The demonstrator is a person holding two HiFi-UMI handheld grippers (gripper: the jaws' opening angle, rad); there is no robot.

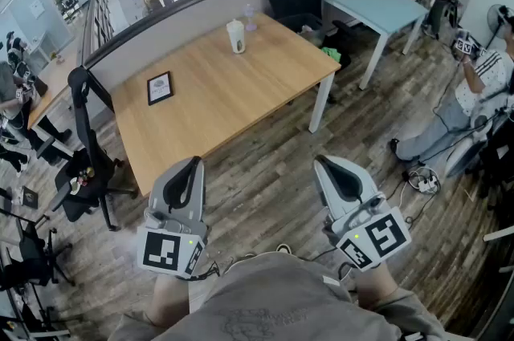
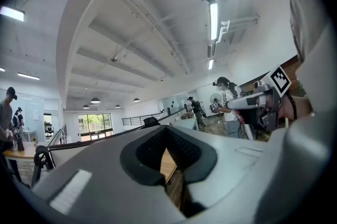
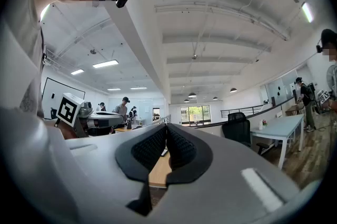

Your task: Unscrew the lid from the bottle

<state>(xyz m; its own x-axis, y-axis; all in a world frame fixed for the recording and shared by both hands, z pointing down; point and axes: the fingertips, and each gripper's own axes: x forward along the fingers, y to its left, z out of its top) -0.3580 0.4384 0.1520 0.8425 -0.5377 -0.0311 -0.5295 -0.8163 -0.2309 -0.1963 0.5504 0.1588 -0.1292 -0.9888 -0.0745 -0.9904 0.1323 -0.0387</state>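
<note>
office: white upright bottle (image 1: 235, 36) on wooden worktop (image 1: 209, 103), well beyond shut, empty jaws; left gripper (image 1: 191, 169) nearer than right gripper (image 1: 325, 167).

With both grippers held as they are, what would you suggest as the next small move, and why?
Probably step toward the table to bring the bottle within reach: the left gripper and right gripper are both shut, empty and over the floor, well short of the bottle, which stands near the table's far edge.
</note>
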